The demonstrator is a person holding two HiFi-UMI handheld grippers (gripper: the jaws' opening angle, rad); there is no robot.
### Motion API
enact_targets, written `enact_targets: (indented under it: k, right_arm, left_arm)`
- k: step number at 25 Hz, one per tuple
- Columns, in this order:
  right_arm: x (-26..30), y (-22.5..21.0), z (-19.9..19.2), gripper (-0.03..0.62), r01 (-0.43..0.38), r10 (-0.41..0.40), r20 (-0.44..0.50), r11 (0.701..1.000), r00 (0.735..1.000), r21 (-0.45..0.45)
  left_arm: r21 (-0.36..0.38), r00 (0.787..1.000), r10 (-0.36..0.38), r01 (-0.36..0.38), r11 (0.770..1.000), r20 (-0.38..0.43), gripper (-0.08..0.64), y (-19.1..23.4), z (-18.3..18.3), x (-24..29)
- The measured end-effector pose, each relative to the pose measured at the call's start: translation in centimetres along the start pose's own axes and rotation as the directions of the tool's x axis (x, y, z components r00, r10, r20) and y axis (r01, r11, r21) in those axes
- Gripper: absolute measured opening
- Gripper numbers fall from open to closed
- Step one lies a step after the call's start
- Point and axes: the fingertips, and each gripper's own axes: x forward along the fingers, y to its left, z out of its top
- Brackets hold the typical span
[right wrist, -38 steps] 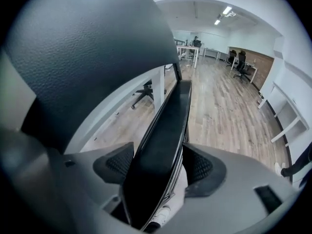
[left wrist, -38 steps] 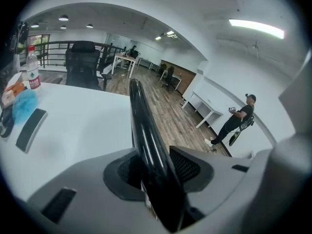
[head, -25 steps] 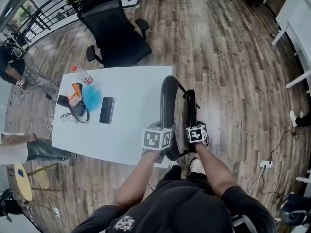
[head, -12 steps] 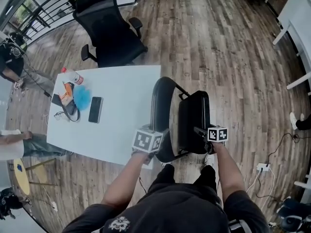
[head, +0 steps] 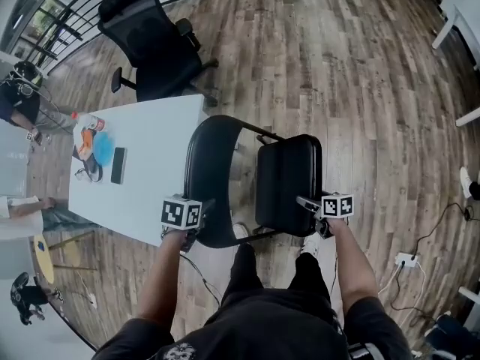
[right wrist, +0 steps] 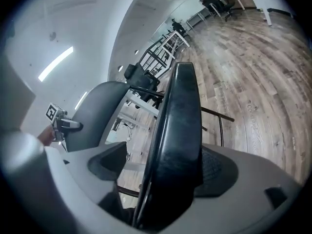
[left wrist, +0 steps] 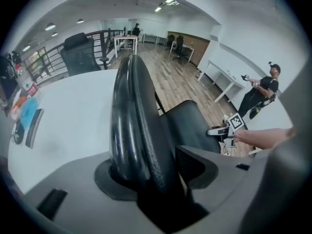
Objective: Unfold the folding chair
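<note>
Tipping or refolding is risked if the black metal folding chair (head: 247, 178), stood on the wooden floor (head: 360, 88) beside the white table (head: 154, 163), isn't fully spread: left gripper (head: 199, 216) jaws are opening around its curved backrest (head: 204, 172), right gripper (head: 306, 202) jaws around the padded seat (head: 289, 180) edge. Both arms are held out ahead, left gripper pitched down more steeply

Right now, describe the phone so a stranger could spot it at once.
Start at the white table left of the folding chair. Among the small things near its left edge, the phone is the only flat black rectangle, lying beside the blue item.
</note>
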Motion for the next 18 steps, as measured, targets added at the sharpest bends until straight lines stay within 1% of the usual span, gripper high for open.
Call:
enact_targets:
  k: [3, 6, 8, 12, 15, 18]
  right_arm:
    - [-1.7, -4.6, -0.7, 0.403, -0.023, 0.023, 0.004, 0.999, 1.0, 0.038]
    - [-2.9, -8.5, -1.2, 0.404, -0.032, 0.032, -0.005, 0.998, 0.999, 0.053]
    - [-3.6, -11.6, -1.5, 0.405, -0.027, 0.027, -0.002, 0.996, 1.0, 0.085]
    - [-4.7, -17.7, -2.5, 0.405, -0.025, 0.024, 0.013, 0.987, 1.0, 0.158]
    - [-4.8, -20.9, -3.0, 0.404, -0.049, 0.044, 0.034, 0.985, 0.998, 0.167]
    - [-4.7, -24.4, -3.5, 0.403, -0.044, 0.034, 0.059, 0.983, 0.998, 0.179]
  left_arm:
    - [-0.022, 0.999, 0.029, -0.03, 0.999, -0.016, 0.23, -0.9, -0.3, 2.3]
    - [-0.017, 0.999, 0.039, -0.039, 0.999, -0.028, 0.238, -2.4, 0.2, 3.9]
    - [-0.017, 0.999, 0.043, -0.043, 0.999, -0.033, 0.239, -3.6, 0.3, 5.1]
    - [-0.025, 0.999, 0.032, -0.033, 0.999, -0.039, 0.241, -5.6, 0.0, 7.7]
    - [-0.034, 0.999, 0.017, -0.018, 0.999, -0.038, 0.241, -5.7, -0.3, 9.4]
    - [-0.045, 0.999, -0.002, 0.001, 0.999, -0.036, 0.242, -5.9, -0.6, 11.2]
